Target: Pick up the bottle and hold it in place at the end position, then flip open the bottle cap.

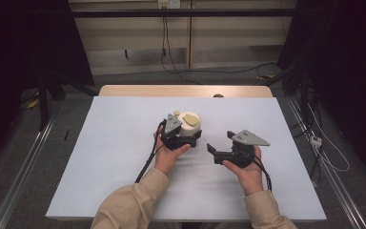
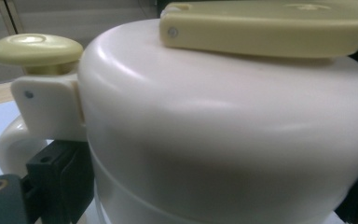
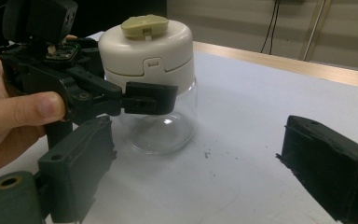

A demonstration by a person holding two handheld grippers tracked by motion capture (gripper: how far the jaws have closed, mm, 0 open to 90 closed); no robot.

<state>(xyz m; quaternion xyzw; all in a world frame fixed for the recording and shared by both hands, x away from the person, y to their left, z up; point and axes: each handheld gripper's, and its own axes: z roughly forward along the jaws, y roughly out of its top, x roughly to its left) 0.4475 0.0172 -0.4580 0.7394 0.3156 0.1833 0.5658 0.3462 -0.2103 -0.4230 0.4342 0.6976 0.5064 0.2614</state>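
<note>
The right gripper [image 1: 218, 144] sits low over the white table [image 1: 114, 152], jaws wide apart with nothing between them. Just past it, the left gripper [image 1: 196, 138] squeezes the clear jar [image 3: 163, 126] from the side, one black finger [image 3: 150, 99] pressed right under its white lid [image 3: 147, 46]. The jar stands upright near the middle of the table. A yellow flap [image 3: 144, 25] lies on top of the lid.
</note>
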